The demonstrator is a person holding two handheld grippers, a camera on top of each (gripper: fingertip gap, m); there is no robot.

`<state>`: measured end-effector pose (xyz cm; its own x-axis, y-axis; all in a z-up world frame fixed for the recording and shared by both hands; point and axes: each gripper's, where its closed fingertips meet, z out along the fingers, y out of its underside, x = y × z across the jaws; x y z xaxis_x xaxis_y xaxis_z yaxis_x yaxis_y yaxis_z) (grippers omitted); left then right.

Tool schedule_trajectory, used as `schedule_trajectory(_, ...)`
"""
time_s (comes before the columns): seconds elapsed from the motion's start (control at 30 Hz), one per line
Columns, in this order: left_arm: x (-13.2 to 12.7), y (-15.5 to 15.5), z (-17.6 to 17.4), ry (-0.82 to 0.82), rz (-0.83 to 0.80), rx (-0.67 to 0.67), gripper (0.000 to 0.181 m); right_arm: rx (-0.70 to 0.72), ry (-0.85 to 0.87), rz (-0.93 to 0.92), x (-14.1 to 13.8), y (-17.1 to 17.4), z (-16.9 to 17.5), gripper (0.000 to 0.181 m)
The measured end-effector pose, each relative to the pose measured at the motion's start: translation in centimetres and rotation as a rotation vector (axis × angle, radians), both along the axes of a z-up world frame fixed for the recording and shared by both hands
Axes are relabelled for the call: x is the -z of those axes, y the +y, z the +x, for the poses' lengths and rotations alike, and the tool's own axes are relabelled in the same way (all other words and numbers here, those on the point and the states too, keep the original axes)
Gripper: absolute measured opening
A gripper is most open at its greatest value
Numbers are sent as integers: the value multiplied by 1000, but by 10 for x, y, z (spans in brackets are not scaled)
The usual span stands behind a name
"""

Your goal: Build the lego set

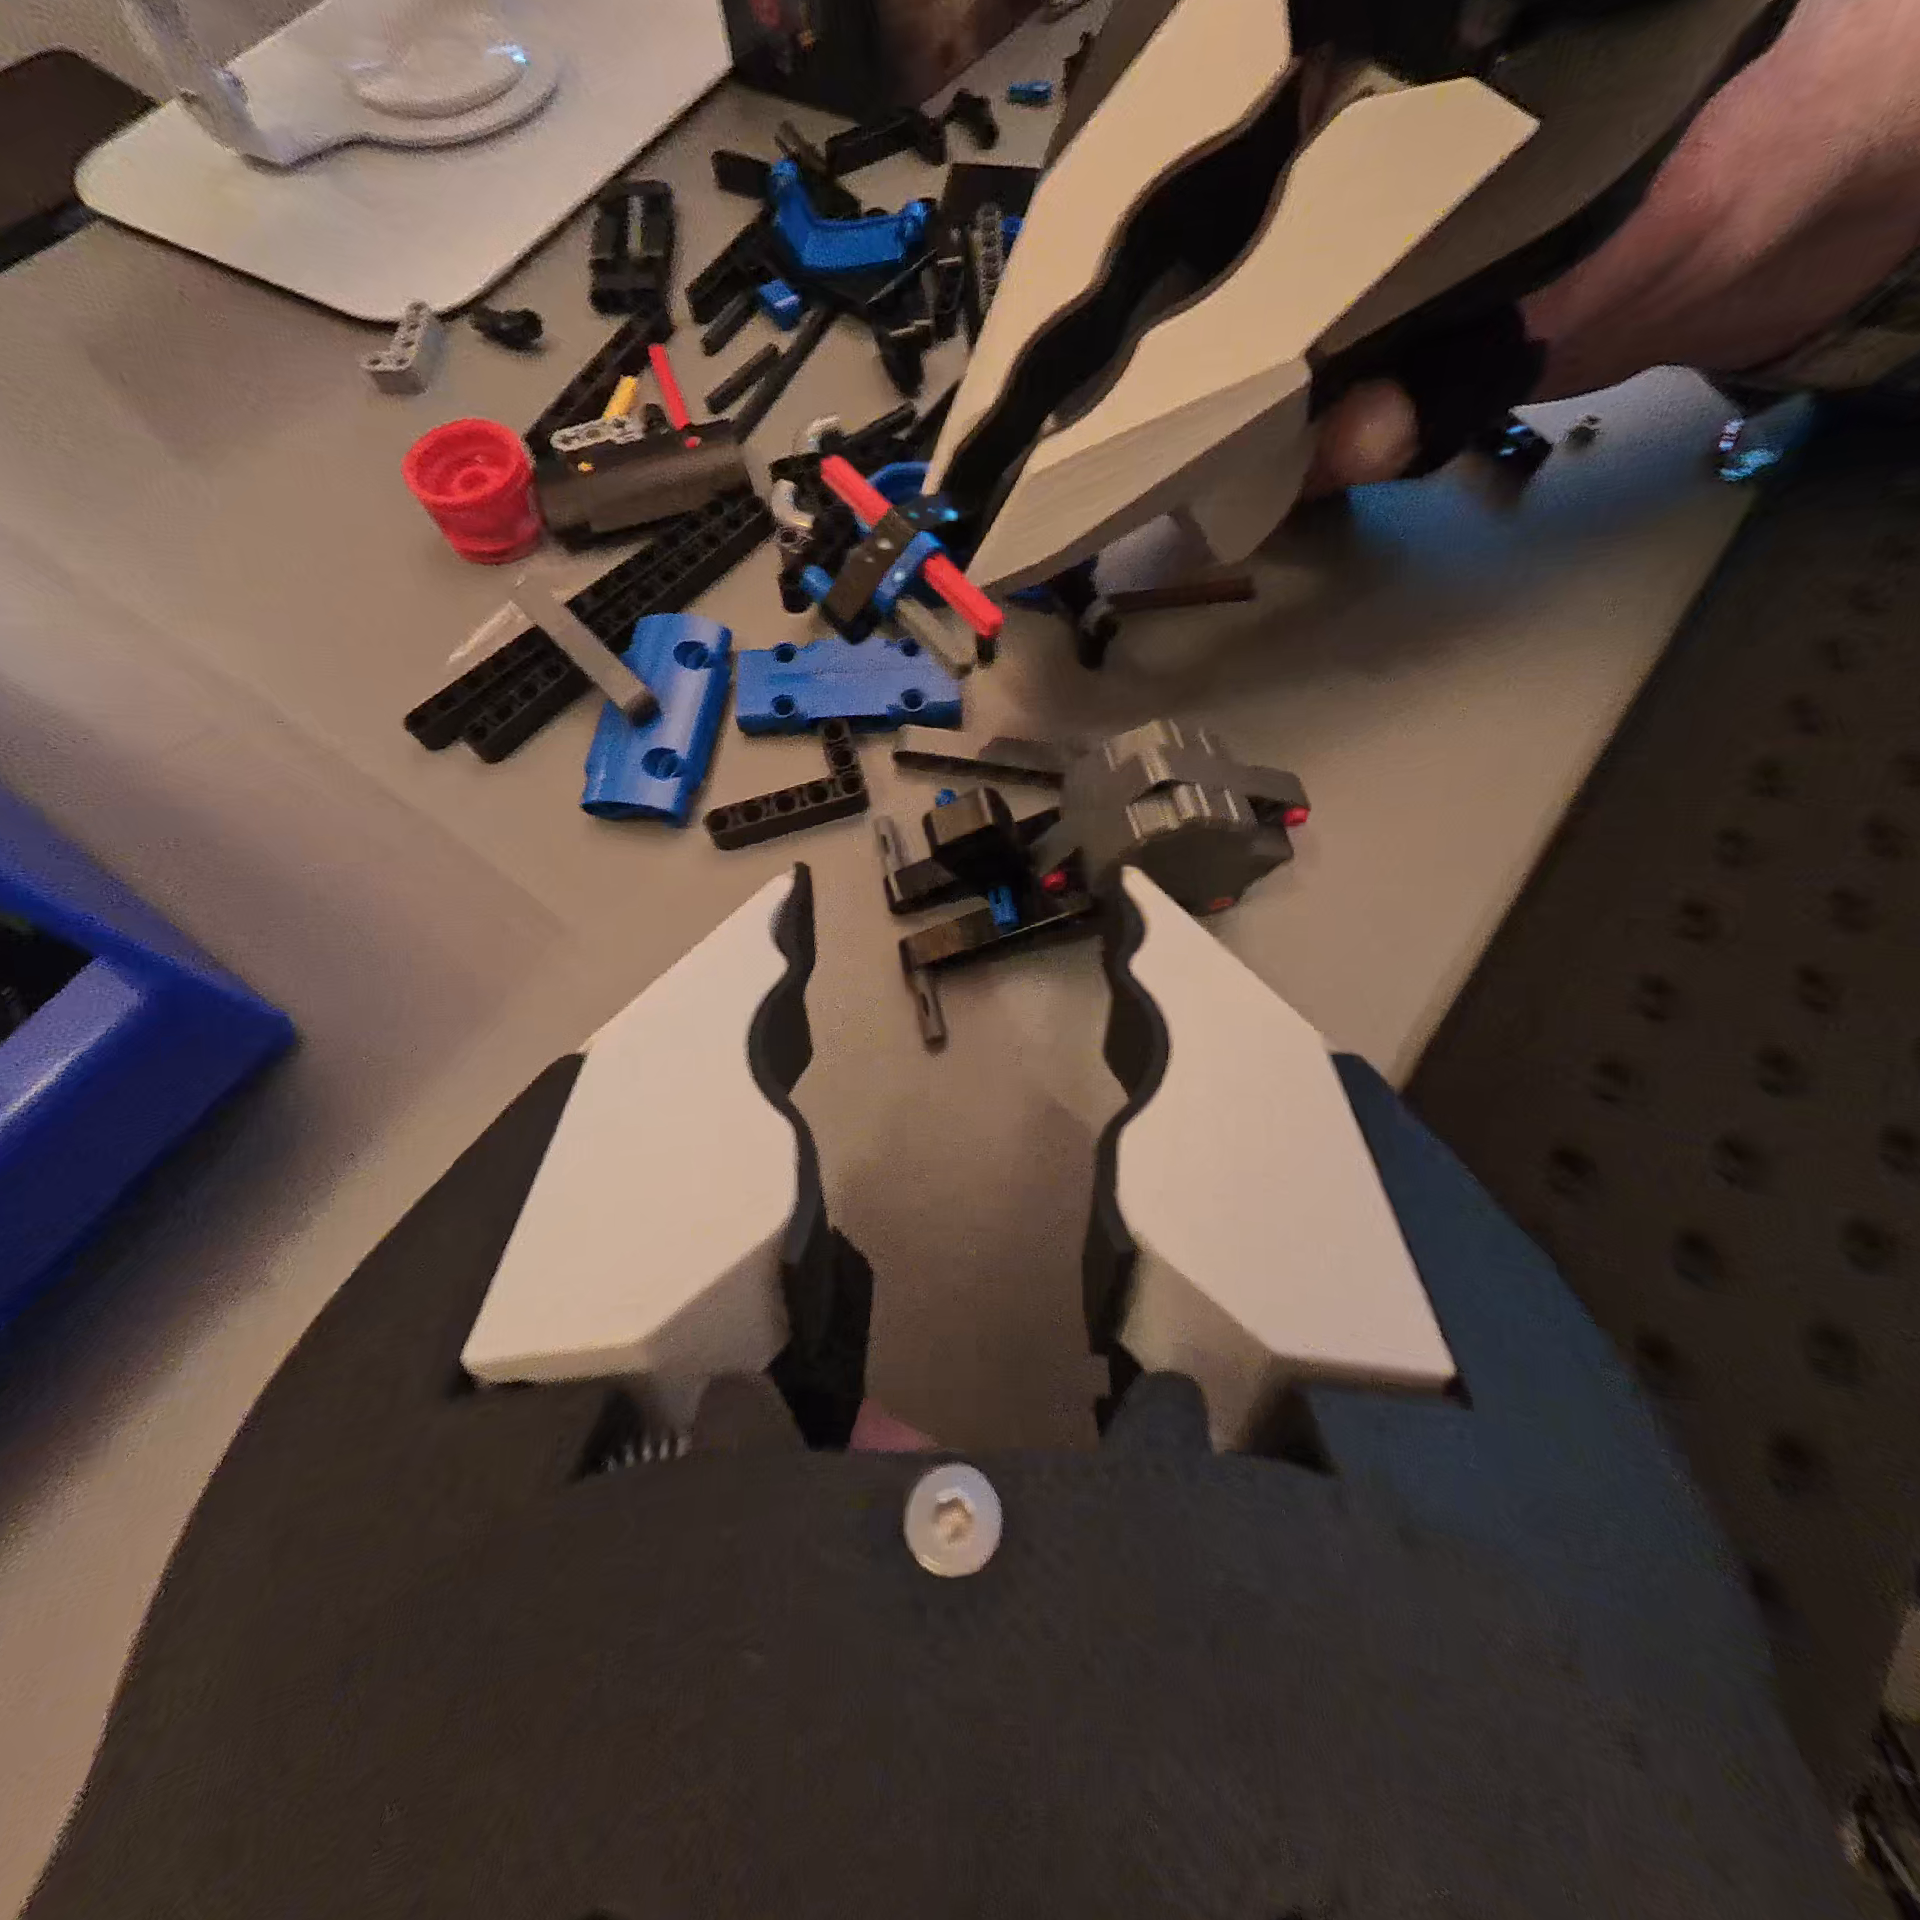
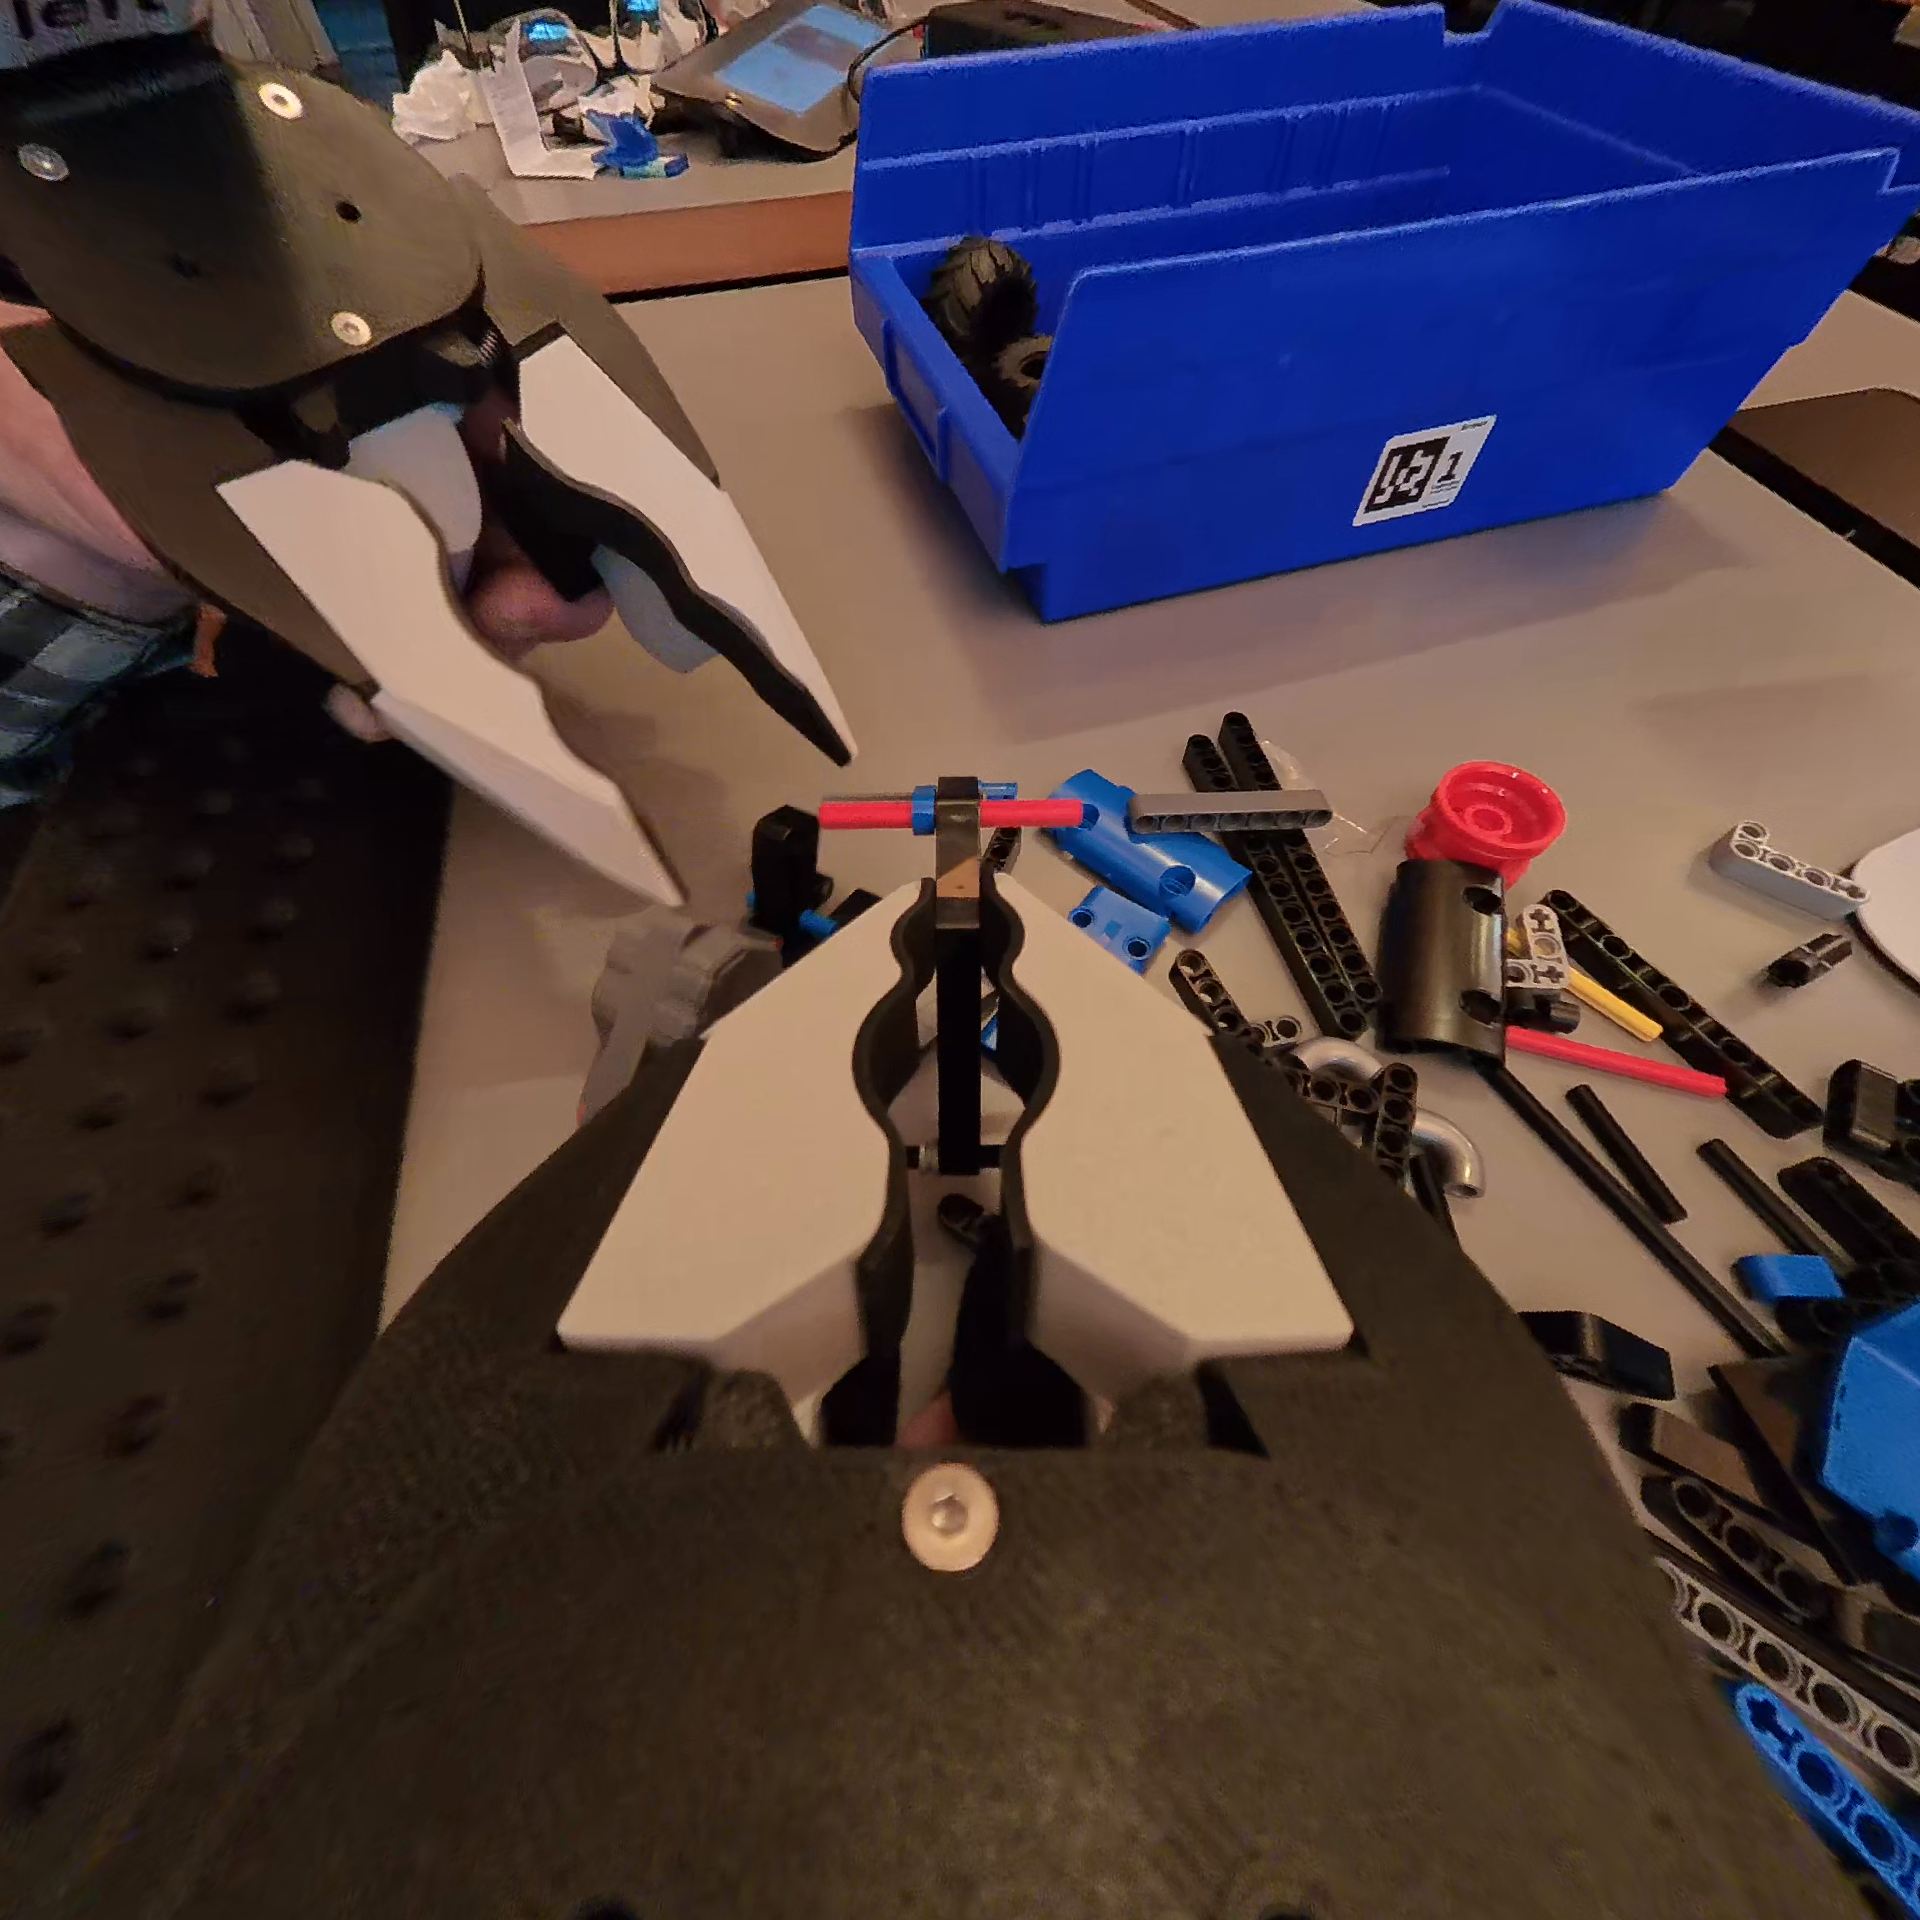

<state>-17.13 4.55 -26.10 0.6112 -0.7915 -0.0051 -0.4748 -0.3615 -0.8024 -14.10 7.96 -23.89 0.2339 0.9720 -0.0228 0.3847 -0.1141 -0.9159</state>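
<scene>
Right gripper (image 2: 958,894) clamped on black beam (image 2: 957,997), table edge (image 1: 1558,790) near.

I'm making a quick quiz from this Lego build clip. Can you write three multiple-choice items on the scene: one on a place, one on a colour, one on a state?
1. Where does the black tyre sit?
A. in the blue bin
B. on the floor
C. beside the red wheel hub

2. What colour is the axle through the black beam that the right claw holds?
A. yellow
B. red
C. grey

3. How is the left claw?
A. shut on a blue panel
B. shut on a beam
C. open and empty

Answers: 1 A, the tyre lies in the bin's end compartment. 2 B, a red axle crosses the beam's top. 3 C, bare table shows between its spread fingers.
</scene>
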Motion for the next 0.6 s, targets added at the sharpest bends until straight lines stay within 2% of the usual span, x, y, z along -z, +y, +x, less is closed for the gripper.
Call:
schedule_trajectory(0.1,8,-2,7,43,-11,21,60,2,0,2,-1,1,1,6)
schedule_trajectory(0.27,12,-1,22,80,6,28,59,10,4,8,-3,3,3,6)
schedule_trajectory(0.4,16,-2,30,110,22,46,57,20,10,9,-5,7,6,6)
schedule_trajectory(0.6,16,0,21,99,36,37,46,24,13,10,-6,9,8,6)
